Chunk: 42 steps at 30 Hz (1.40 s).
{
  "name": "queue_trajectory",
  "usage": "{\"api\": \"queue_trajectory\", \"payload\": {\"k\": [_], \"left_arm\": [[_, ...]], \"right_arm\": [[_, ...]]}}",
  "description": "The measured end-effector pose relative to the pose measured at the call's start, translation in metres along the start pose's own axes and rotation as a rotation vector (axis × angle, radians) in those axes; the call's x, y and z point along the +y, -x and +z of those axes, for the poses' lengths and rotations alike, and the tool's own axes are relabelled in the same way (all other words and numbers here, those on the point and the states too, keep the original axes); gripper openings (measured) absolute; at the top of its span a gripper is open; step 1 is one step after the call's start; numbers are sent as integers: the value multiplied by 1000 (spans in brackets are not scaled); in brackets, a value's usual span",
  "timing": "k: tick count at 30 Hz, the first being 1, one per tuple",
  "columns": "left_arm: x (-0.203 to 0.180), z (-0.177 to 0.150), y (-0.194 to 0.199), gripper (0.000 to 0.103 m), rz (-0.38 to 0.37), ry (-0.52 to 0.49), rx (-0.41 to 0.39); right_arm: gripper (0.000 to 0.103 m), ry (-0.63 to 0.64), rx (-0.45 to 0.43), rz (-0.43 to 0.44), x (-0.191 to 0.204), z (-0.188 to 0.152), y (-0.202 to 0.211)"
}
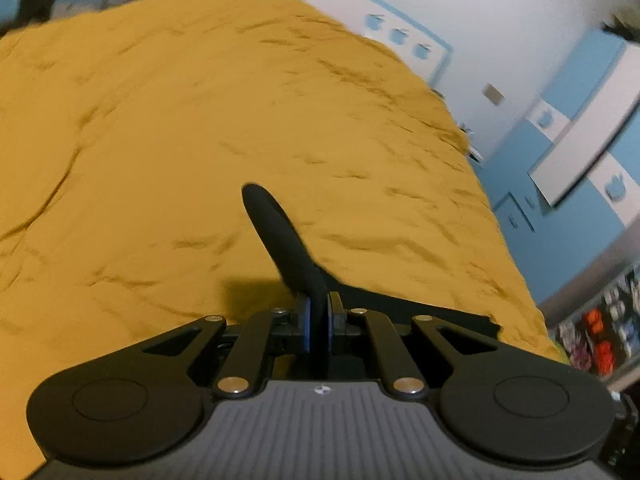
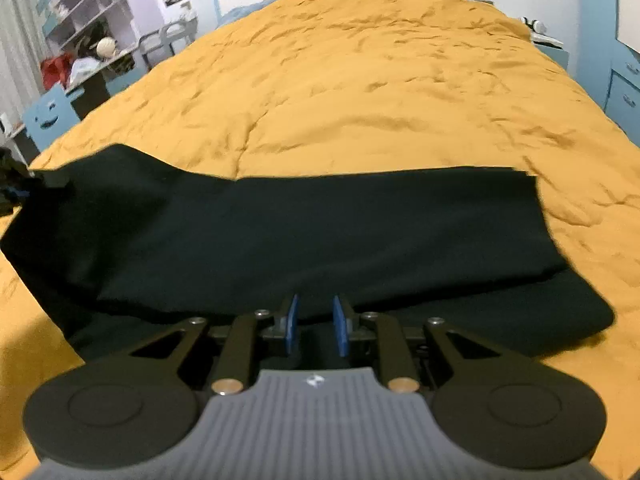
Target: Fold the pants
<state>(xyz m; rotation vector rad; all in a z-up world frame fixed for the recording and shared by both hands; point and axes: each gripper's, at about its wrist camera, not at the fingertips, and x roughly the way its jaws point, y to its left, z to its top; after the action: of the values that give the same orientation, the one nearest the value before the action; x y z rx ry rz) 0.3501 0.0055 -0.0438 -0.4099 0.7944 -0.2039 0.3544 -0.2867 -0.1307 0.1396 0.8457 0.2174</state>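
Black pants (image 2: 320, 224) lie crosswise on a mustard-yellow bedspread (image 2: 360, 80), folded lengthwise, with a lower layer showing along the near edge. Their left end is raised off the bed. My left gripper (image 1: 318, 312) is shut on the pants: a fold of black cloth (image 1: 280, 232) sticks up from between its blue pads above the bedspread (image 1: 180, 120). My right gripper (image 2: 317, 316) is at the near edge of the pants around their middle. Its blue pads (image 2: 293, 320) stand a little apart with dark cloth in the gap. Whether they press on it I cannot tell.
The bed fills most of both views. White shelves (image 2: 88, 12) and a cluttered desk (image 2: 80, 68) stand off its left side. Blue drawers (image 2: 624, 92) are at the right. A white and blue wall (image 1: 500, 20) lies beyond the bed's right edge.
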Motion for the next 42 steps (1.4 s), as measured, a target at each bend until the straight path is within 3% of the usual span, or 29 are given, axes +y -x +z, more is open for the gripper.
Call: {"api": "queue_trajectory", "payload": {"k": [6, 12, 17, 19, 21, 22, 25, 27, 31, 34, 36, 42], "left_arm": [[-77, -11, -25, 7, -37, -126, 57], [-129, -46, -67, 7, -34, -251, 180], [-122, -67, -101, 10, -28, -210, 312], [-114, -70, -102, 20, -68, -164, 353], [-107, -67, -99, 24, -118, -114, 371], [-104, -65, -94, 30, -129, -103, 360], [-99, -55, -78, 36, -122, -122, 301], [-94, -46, -66, 37, -90, -139, 255], [-77, -37, -50, 37, -31, -140, 190], [-57, -32, -42, 37, 7, -111, 163], [-40, -29, -37, 37, 31, -83, 152], [-6, -27, -17, 37, 74, -19, 119]], "right_arm": [[16, -84, -37, 37, -31, -1, 22], [17, -151, -33, 75, -53, -9, 28], [18, -218, -13, 133, -60, -20, 27], [18, -245, -10, 165, -60, -22, 26], [25, -271, -6, 191, -57, -22, 24], [28, -286, -4, 207, -55, -21, 23], [31, -315, 8, 242, -50, -18, 17], [37, -331, 26, 260, -45, -18, 10], [36, -387, 79, 306, -37, -21, -11], [28, -398, 111, 317, -27, -23, -24], [10, -395, 118, 309, -22, -23, -28], [3, -238, 92, 218, 10, 3, -10]]}}
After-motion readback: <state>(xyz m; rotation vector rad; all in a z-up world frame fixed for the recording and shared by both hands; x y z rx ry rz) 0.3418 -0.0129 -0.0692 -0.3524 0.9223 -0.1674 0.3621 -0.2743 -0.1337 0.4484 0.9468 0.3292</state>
